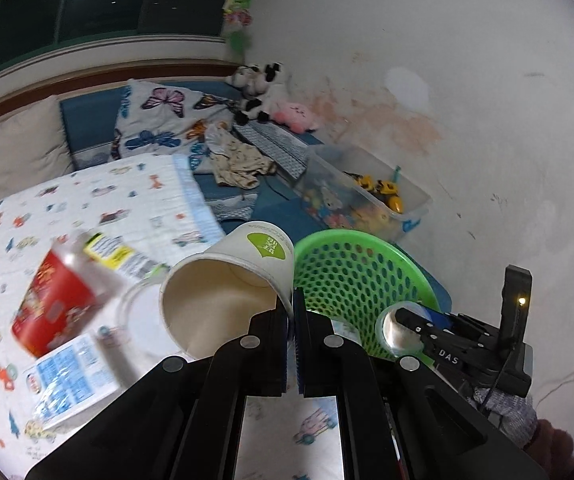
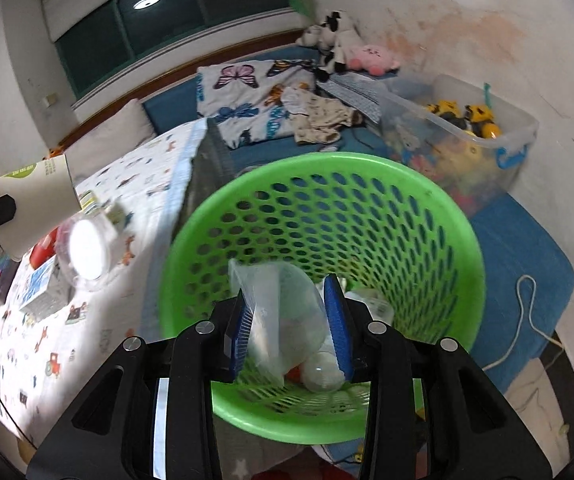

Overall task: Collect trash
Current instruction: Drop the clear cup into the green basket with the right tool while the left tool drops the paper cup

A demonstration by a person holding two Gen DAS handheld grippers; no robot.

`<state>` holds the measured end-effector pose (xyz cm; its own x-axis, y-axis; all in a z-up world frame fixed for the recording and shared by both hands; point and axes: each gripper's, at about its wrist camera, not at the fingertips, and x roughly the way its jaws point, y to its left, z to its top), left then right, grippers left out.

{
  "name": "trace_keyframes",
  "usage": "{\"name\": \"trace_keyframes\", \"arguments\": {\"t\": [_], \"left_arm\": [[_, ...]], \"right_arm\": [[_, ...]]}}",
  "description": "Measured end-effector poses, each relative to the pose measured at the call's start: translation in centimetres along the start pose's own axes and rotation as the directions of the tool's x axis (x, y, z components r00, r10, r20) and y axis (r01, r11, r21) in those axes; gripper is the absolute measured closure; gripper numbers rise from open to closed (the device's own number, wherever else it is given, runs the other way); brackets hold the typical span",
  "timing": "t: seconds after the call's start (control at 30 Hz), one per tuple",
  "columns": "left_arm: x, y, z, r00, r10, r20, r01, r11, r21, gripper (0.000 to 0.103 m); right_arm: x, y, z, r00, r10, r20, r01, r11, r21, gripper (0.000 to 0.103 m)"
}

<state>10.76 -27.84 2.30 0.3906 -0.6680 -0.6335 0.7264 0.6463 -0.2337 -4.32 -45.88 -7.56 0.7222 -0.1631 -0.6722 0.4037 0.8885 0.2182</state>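
My left gripper [image 1: 291, 312] is shut on the rim of a white paper cup [image 1: 227, 284] with a green label, held above the bed; the cup also shows in the right wrist view [image 2: 35, 200]. My right gripper [image 2: 289, 320] is shut on a clear plastic cup [image 2: 283, 316], held over the green mesh basket [image 2: 367, 184], which holds some trash. The basket [image 1: 359, 268] and the right gripper [image 1: 415, 326] with its cup show in the left wrist view. On the bed lie a red cup [image 1: 55, 304], a clear lid [image 1: 143, 320] and a blue-white wrapper [image 1: 71, 380].
The bed has a printed white sheet [image 1: 27, 208]. Behind lie a butterfly pillow [image 1: 163, 120], clothes [image 1: 235, 160], plush toys [image 1: 263, 88] and a clear toy bin [image 2: 467, 128] by the wall. A white cord [image 2: 527, 320] runs over the blue mat.
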Motion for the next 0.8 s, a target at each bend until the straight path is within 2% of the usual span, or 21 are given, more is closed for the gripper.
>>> {"name": "trace_keyframes", "arguments": {"t": [0.37,0.43,0.8], "left_arm": [[5.5,-4.7,0.4,0.995,-0.038,-0.092,0.045,0.996,0.083,0.1],[6.5,-5.2,0.1,0.993,-0.039,-0.112,0.049,0.994,0.092,0.099],[10.2,-6.5,-1.1,0.978,-0.027,-0.208,0.052,0.992,0.113,0.098]], "right_arm": [[-0.9,-2.4,-0.7,1.0,-0.018,0.008,0.018,0.998,0.052,0.062],[-1.2,-2.7,-0.9,1.0,-0.019,0.01,0.018,0.998,0.057,0.058],[-2.2,-3.5,-1.6,1.0,-0.008,0.018,0.007,0.996,0.084,0.055]]}}
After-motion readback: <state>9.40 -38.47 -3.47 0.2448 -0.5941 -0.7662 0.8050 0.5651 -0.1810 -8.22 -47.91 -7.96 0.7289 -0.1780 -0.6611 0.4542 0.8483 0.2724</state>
